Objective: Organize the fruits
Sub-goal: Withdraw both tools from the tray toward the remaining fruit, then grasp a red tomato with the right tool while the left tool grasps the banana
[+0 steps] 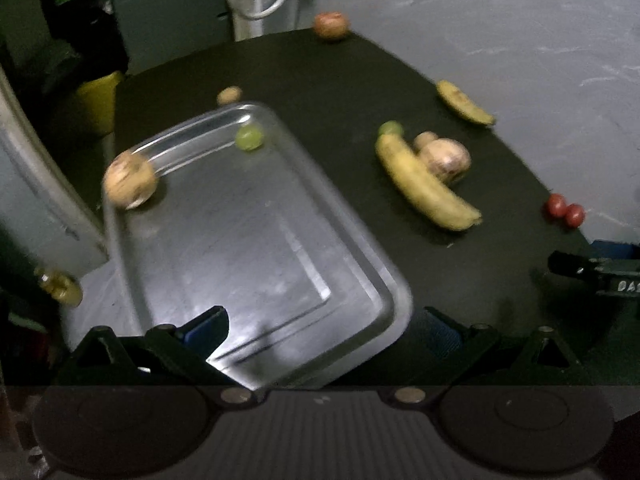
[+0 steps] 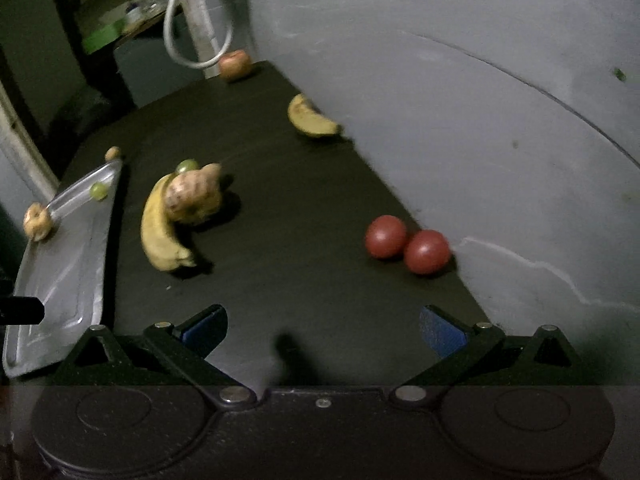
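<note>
A steel tray lies on the black table, also at the left of the right wrist view. A green grape lies in it and a brown round fruit rests on its far left rim. A yellow banana lies against a brownish fruit, with another green grape behind. Two red tomatoes lie to the right. My left gripper is open over the tray's near corner. My right gripper is open and empty above the table.
A short banana lies at the table's right edge by the grey wall. A reddish apple sits at the far corner. A small brown fruit lies behind the tray. A yellow container stands at the far left.
</note>
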The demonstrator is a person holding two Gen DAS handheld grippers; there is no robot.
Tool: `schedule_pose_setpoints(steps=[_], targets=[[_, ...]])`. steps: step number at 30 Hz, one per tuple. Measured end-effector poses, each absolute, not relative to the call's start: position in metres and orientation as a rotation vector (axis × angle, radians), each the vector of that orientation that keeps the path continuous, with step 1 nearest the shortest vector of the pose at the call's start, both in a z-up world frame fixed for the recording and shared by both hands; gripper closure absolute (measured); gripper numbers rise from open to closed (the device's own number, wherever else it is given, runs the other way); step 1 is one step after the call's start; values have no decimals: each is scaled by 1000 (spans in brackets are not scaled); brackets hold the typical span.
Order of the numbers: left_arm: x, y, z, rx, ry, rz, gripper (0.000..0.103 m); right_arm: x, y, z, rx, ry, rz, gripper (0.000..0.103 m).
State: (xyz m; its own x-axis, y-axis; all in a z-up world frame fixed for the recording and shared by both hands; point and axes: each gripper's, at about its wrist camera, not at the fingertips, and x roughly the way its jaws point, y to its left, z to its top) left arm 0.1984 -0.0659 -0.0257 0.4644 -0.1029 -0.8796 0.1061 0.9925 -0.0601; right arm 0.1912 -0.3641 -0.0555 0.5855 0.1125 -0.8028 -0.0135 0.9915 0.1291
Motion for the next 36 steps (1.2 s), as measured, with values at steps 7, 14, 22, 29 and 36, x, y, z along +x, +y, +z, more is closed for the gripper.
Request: schedule_pose_setpoints(steps=[7, 14, 22, 29, 36], targets=[[224, -100, -21, -7, 1058, -197, 1, 189, -363, -61, 38, 904, 72, 2], [251, -126, -25, -53, 1050, -234, 1, 193, -350, -65, -155, 841, 104, 9], [279, -145, -38, -78, 1080, -210, 1, 212, -338, -71, -282, 813, 131, 18], [293, -160, -47, -66, 1109, -202, 1, 225, -338, -76, -310, 825, 129, 26], [303, -163, -55, -84, 1134, -169, 5, 237, -335, -82, -375, 848, 116, 36]])
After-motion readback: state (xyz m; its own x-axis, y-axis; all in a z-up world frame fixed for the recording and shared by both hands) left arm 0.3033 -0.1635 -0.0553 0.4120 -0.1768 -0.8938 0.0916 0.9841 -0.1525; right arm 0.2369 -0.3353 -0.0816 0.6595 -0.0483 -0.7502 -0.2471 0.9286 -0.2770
